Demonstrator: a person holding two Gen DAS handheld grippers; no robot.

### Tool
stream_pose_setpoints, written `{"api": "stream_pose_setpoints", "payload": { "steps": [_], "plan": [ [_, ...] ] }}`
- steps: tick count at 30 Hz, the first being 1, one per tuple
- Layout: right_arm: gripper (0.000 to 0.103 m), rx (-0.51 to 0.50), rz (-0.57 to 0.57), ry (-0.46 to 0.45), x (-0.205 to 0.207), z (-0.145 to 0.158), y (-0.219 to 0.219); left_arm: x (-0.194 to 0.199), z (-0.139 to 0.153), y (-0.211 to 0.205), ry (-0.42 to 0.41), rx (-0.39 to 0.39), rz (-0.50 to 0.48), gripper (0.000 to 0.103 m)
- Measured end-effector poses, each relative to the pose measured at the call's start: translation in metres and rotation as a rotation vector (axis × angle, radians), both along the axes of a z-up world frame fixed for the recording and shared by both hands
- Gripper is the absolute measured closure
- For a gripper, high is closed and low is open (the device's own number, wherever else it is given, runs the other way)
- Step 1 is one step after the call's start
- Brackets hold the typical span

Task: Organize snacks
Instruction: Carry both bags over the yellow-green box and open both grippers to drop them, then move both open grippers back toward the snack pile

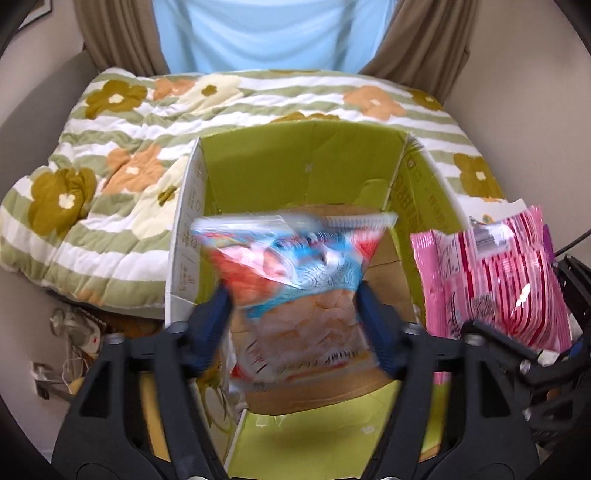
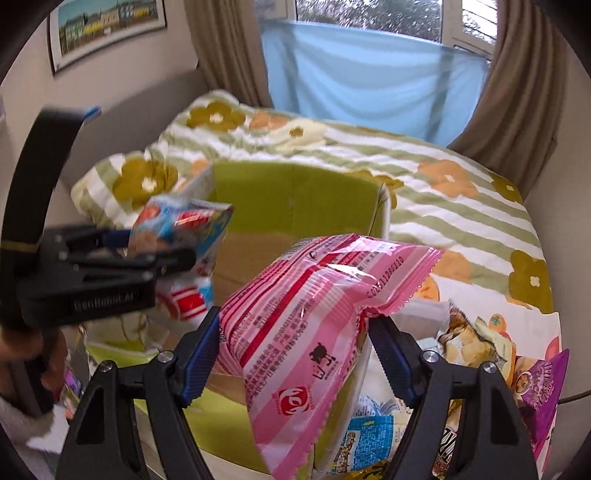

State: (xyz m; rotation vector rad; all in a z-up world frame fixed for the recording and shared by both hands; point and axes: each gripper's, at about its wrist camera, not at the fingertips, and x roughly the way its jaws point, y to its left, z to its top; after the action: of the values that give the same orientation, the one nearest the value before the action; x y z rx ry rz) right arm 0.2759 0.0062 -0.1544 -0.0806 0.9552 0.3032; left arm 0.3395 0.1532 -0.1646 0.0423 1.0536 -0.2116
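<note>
Blue-red snack bag (image 1: 295, 273), blurred, sits between the left gripper (image 1: 295, 314) pads, jaws spread, above the green box (image 1: 295, 162). Right gripper (image 2: 291, 354) clamps a pink snack bag (image 2: 314, 325) at the box's right edge, on the flowered quilt (image 2: 443, 206).

- Quilt (image 1: 122, 122): we see green and white stripes with olive, orange and cream flowers, spread over the bed.
- Brown curtains (image 2: 221, 51): we find one at each side of the window.
- Light blue cloth (image 2: 369, 74): we note it hanging across the lower window, between the curtains.
- Framed picture (image 2: 107, 29): we see it on the wall at upper left.
- Window (image 2: 369, 14): we make out foliage through the glass.
</note>
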Motion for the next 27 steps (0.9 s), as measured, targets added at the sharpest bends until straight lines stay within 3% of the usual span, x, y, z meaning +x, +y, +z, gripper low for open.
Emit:
{"api": "stream_pose_setpoints", "payload": {
  "steps": [1, 2, 16, 18, 20, 27],
  "plan": [
    [0.029, -0.003, 0.008, 0.013, 0.001, -0.005, -0.001, 0.000, 0.000, 0.000, -0.005, 0.006, 0.011, 0.007],
    [0.029, -0.002, 0.014, 0.024, 0.003, -0.008, 0.000, -0.001, 0.002, 0.001, -0.016, 0.002, 0.022, 0.004],
    [0.027, 0.036, 0.118, 0.088, 0.013, -0.016, 0.015, -0.033, 0.028, 0.045, -0.037, -0.023, 0.187, 0.004],
    [0.022, 0.059, 0.123, 0.083, 0.015, -0.018, 0.017, -0.035, 0.030, 0.049, -0.048, -0.006, 0.199, 0.004],
    [0.000, 0.100, 0.128, 0.071, 0.016, -0.019, 0.021, -0.040, 0.030, 0.052, -0.053, -0.005, 0.203, 0.004],
    [0.000, 0.067, 0.136, 0.083, 0.000, -0.022, 0.024, -0.058, 0.027, 0.062, -0.047, -0.030, 0.230, 0.004]
  ]
}}
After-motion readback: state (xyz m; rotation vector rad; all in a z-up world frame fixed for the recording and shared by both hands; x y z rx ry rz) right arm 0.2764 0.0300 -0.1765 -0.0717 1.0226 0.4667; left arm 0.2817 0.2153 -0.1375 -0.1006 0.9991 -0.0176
